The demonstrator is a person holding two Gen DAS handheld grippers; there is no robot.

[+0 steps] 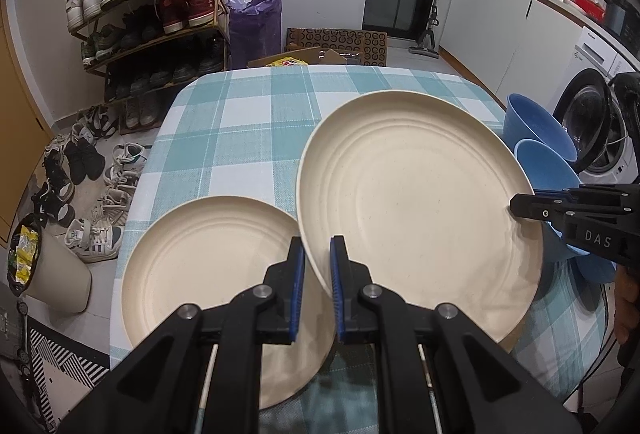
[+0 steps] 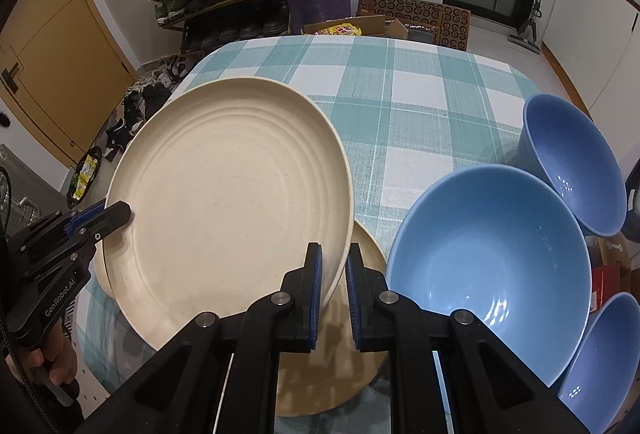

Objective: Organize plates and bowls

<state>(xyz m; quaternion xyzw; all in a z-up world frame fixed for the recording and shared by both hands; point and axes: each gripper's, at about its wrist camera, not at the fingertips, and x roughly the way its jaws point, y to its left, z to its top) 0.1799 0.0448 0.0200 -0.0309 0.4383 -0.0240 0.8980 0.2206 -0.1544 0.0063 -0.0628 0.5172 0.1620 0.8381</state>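
A cream plate point(image 1: 420, 202) is held tilted above the checked table, gripped on opposite rims. My left gripper point(image 1: 318, 266) is shut on its near-left rim; my right gripper point(image 1: 516, 204) is shut on its right rim. In the right wrist view the same plate point(image 2: 232, 202) sits between the right gripper point(image 2: 334, 274) and the left gripper point(image 2: 120, 212). A second cream plate point(image 1: 208, 266) lies flat on the table under it, also showing in the right wrist view point(image 2: 340, 354). Three blue bowls point(image 2: 488, 266) point(image 2: 572, 162) point(image 2: 604, 354) stand at the table's right.
The table point(image 1: 248, 114) has a teal checked cloth. A shoe rack point(image 1: 148, 2) and loose shoes stand on the floor at left, with a bin point(image 1: 52, 270) near the table corner. A washing machine point(image 1: 600, 122) is at the right.
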